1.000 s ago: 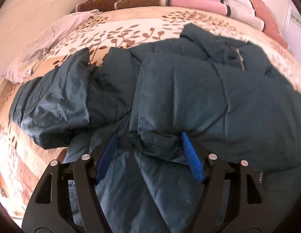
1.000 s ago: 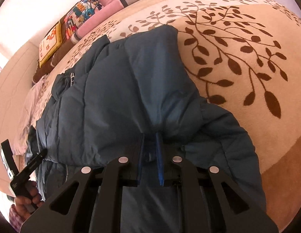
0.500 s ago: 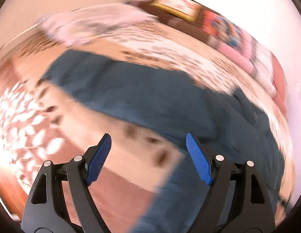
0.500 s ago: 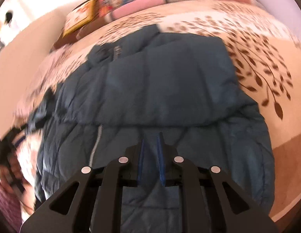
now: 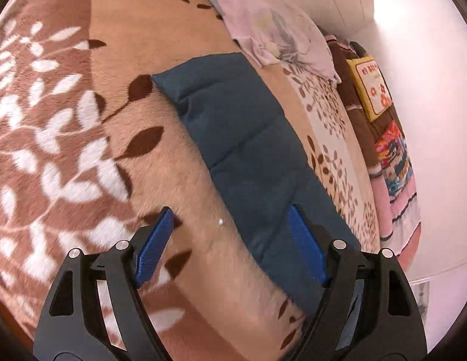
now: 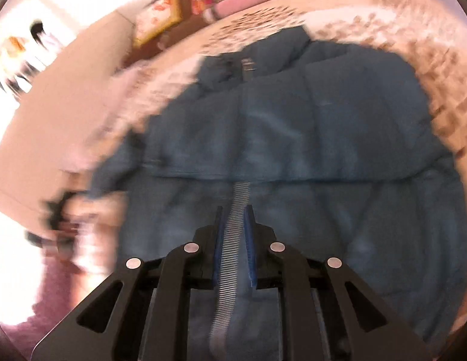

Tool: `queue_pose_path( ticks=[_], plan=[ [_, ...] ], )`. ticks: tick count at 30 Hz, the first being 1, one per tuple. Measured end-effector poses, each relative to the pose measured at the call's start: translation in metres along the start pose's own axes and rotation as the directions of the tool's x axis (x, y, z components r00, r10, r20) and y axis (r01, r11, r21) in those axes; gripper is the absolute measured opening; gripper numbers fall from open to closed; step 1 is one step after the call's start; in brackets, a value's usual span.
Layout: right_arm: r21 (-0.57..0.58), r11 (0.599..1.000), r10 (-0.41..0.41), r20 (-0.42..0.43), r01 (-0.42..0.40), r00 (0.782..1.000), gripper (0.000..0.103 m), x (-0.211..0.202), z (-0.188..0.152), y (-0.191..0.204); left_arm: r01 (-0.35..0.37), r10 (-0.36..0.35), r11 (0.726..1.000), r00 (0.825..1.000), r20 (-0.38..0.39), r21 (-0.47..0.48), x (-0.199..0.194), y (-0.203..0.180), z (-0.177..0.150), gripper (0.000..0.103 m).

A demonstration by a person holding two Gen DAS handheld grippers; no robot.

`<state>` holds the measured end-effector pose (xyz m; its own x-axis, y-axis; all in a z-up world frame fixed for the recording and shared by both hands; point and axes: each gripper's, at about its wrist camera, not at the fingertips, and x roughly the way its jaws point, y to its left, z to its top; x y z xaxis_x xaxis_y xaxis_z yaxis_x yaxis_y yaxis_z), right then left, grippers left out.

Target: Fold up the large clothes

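1. Since one second ago, my left gripper has swung off the jacket body. Left wrist view: its blue pads stand wide apart with nothing between them. A long quilted sleeve of the jacket runs from upper centre to lower right across the leaf-patterned blanket. The right pad sits over the sleeve's edge; I cannot tell whether they touch. A pale lilac cloth lies at top centre, and pillows line the right edge.
2. Right wrist view (blurred): my right gripper is clamped on the jacket, with the zipper running between its nearly closed pads. The jacket fills centre frame on the blanket.
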<state>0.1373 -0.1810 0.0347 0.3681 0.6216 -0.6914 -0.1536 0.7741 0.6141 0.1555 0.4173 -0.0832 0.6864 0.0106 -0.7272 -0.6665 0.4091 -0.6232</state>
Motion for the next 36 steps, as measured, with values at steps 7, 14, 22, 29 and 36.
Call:
queue_pose_path(
  ticks=[7,14,22,29,36],
  plan=[
    [-0.065,0.989,0.133,-0.029,-0.134,0.991,0.016,-0.006,0.001,0.035,0.069,-0.069,0.998,0.997,0.02,-0.002,0.012,-0.01,0.01,0.049],
    [-0.069,0.994,0.086,-0.047,-0.089,0.995,0.016,0.002,-0.009,0.028,0.018,-0.018,1.0,1.0,0.017,0.017,0.024,-0.016,0.009,0.049],
    [-0.037,0.999,0.027,-0.033,-0.028,0.999,0.016,-0.005,-0.017,0.011,0.001,-0.005,0.999,0.997,0.074,0.049,0.017,-0.021,0.017,0.003],
    [0.0,0.999,-0.035,0.016,0.035,0.999,0.016,-0.019,-0.018,-0.007,0.077,-0.131,0.958,0.974,0.184,0.275,-0.055,-0.081,-0.004,0.002],
    [0.003,0.998,-0.059,0.094,0.059,0.994,0.016,-0.051,-0.027,-0.027,0.24,-0.394,0.735,0.912,0.111,0.634,-0.144,-0.203,-0.084,0.002]
  ],
)
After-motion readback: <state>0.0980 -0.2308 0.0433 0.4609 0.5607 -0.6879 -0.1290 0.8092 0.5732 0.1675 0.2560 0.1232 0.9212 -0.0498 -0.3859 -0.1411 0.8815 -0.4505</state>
